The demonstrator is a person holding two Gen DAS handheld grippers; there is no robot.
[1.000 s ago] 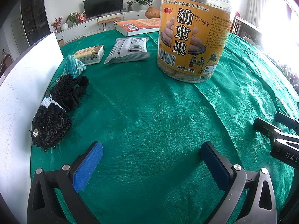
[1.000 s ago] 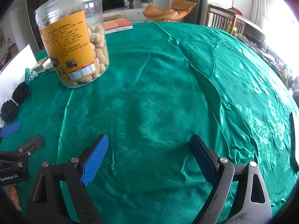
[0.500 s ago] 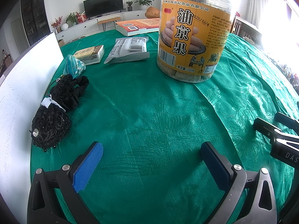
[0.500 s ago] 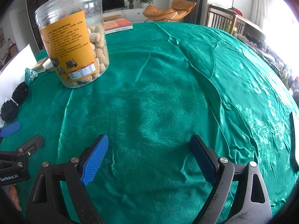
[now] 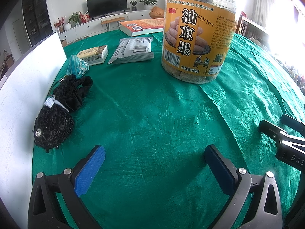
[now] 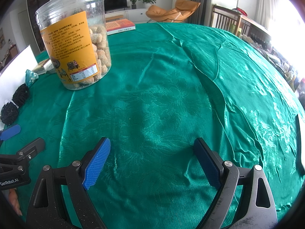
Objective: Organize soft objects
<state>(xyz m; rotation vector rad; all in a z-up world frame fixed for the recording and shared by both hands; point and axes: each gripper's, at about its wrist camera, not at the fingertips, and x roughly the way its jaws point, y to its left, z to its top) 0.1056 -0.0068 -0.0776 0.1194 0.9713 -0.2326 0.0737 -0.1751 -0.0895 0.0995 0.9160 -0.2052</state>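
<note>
A green tablecloth (image 5: pixel 152 114) lies wide and bare in front of both grippers, bounded on the left by an upright white board (image 5: pixel 28 80) and at the back by one clear snack jar (image 5: pixel 198 30). The left gripper (image 5: pixel 155 162) and right gripper (image 6: pixel 152 158) both hover with jaws spread wide, holding and touching nothing. Along the board lie three soft things in a row: a black beaded hair net (image 5: pixel 53 127), a black scrunchie (image 5: pixel 74 91) touching it, and a teal fabric pouch (image 5: pixel 78 66), with one tissue pack (image 5: pixel 95 54), one grey packet (image 5: pixel 133 50) and one book (image 5: pixel 141 25) beyond.
</note>
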